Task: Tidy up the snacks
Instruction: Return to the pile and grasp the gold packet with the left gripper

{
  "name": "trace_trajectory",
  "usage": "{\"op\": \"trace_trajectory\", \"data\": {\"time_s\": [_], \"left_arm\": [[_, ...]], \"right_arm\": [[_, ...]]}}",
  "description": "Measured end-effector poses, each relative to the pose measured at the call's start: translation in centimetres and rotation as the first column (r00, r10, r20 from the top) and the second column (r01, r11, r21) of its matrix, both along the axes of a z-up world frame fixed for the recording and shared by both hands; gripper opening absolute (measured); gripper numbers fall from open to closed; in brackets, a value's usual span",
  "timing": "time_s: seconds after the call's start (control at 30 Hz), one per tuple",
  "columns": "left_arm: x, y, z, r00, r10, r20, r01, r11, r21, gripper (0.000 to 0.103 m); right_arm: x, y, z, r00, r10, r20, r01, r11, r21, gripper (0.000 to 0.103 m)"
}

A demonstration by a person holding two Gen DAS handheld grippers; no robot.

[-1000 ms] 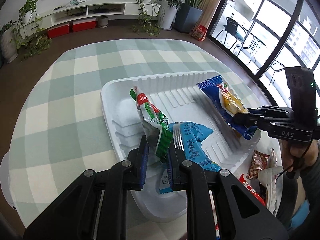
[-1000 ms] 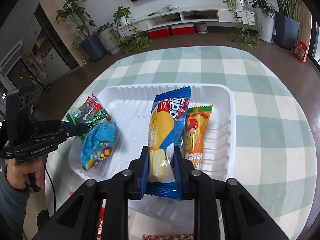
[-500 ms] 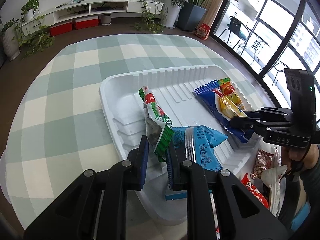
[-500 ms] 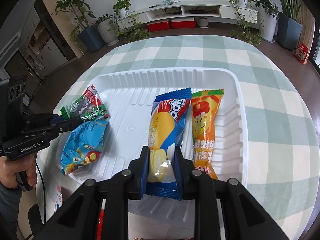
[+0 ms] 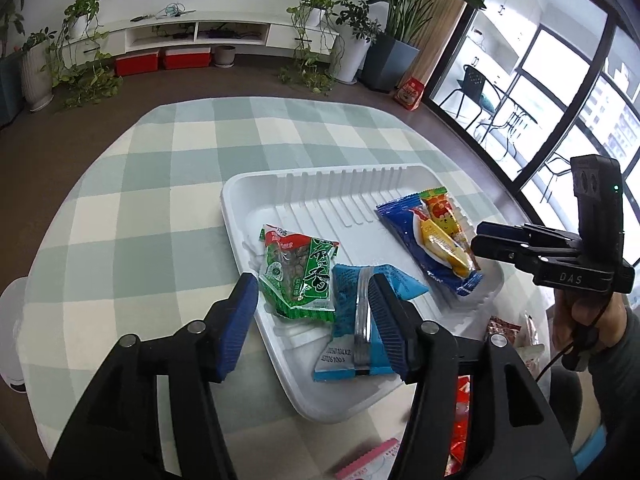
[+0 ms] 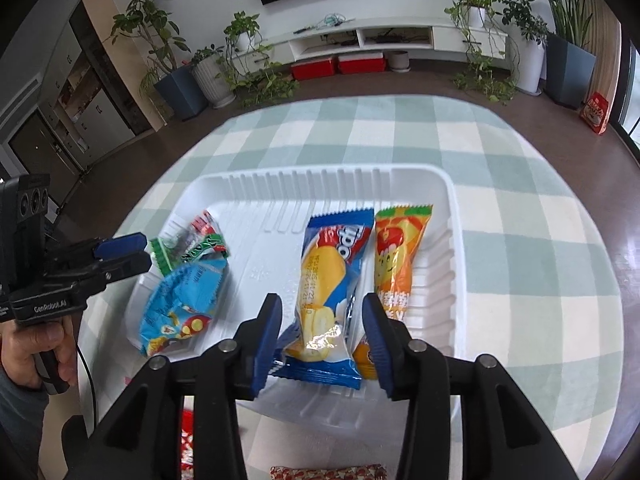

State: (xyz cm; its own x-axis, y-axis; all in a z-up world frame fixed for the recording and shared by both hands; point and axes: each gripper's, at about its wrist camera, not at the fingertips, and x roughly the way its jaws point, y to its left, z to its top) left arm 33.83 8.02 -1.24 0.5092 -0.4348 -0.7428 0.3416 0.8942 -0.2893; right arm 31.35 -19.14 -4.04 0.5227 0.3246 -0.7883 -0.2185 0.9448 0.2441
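Bench (image 6: 520, 184): carrying white tray (image 6: 448, 208).
Tray: holding four packets: blue cake packet (image 6: 332, 280), orange packet (image 6: 400, 256), light-blue packet (image 5: 360, 312), green packet (image 5: 300, 272).
Left tool (image 5: 312, 316), right tool (image 6: 320, 340): jaws just opening, standing spread, pinching nothing.
Loose snacks (image 5: 504, 328) waiting outside tray; sorting appearing partway.

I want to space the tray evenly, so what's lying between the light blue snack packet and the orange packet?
In the right wrist view, the dark blue packet with the yellow cake picture lies between the light blue packet and the orange packet, beside the orange one.
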Motion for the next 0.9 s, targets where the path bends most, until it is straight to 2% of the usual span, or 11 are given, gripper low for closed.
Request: {"op": "trace_trajectory", "data": {"time_s": [0.1, 0.13, 0.2, 0.33, 0.47, 0.6, 0.7, 0.77, 0.83, 0.9], "left_arm": [[-2.5, 0.8, 1.9, 0.999, 0.019, 0.039, -0.018, 0.999, -0.032, 0.078], [-3.4, 1.0, 2.4, 0.998, 0.025, 0.05, -0.023, 0.999, -0.046, 0.08], [-5.7, 1.5, 3.5, 0.997, 0.039, 0.068, -0.034, 0.997, -0.072, 0.094], [-10.9, 1.9, 4.2, 0.994, 0.073, 0.084, -0.065, 0.993, -0.094, 0.102], [-15.8, 2.1, 3.8, 0.991, 0.117, 0.067, -0.11, 0.989, -0.098, 0.103], [-21.1, 1.5, 3.0, 0.986, 0.133, 0.1, -0.126, 0.989, -0.081, 0.103], [-24.4, 0.5, 1.6, 0.99, 0.143, 0.019, -0.141, 0.987, -0.08, 0.103], [-26.4, -0.4, 0.3, 0.986, 0.165, -0.032, -0.167, 0.984, -0.055, 0.103], [-28.0, -1.4, -0.7, 0.983, 0.178, -0.048, -0.18, 0.983, -0.036, 0.103], [-29.0, -2.5, -1.8, 0.981, 0.188, -0.054, -0.187, 0.982, 0.018, 0.103]], "right_arm": [[-1.0, -1.1, 2.5, 0.999, -0.028, 0.04, 0.026, 0.999, 0.039, 0.065], [-1.5, -1.6, 3.4, 0.998, -0.038, 0.055, 0.035, 0.998, 0.056, 0.068], [-2.7, -2.7, 5.3, 0.994, -0.061, 0.091, 0.052, 0.994, 0.1, 0.08], [-5.8, -4.6, 7.8, 0.983, -0.102, 0.152, 0.075, 0.982, 0.172, 0.089], [-9.8, -5.9, 8.8, 0.975, -0.124, 0.183, 0.082, 0.972, 0.221, 0.092], [-14.4, -6.6, 8.4, 0.973, -0.146, 0.179, 0.091, 0.955, 0.282, 0.093], [-17.8, -6.6, 7.3, 0.972, -0.163, 0.172, 0.109, 0.952, 0.285, 0.093], [-20.0, -6.6, 6.0, 0.971, -0.184, 0.153, 0.134, 0.947, 0.292, 0.093], [-21.8, -6.6, 4.6, 0.972, -0.201, 0.12, 0.159, 0.942, 0.296, 0.093], [-23.5, -6.5, 3.1, 0.973, -0.212, 0.088, 0.177, 0.936, 0.305, 0.093]]}}
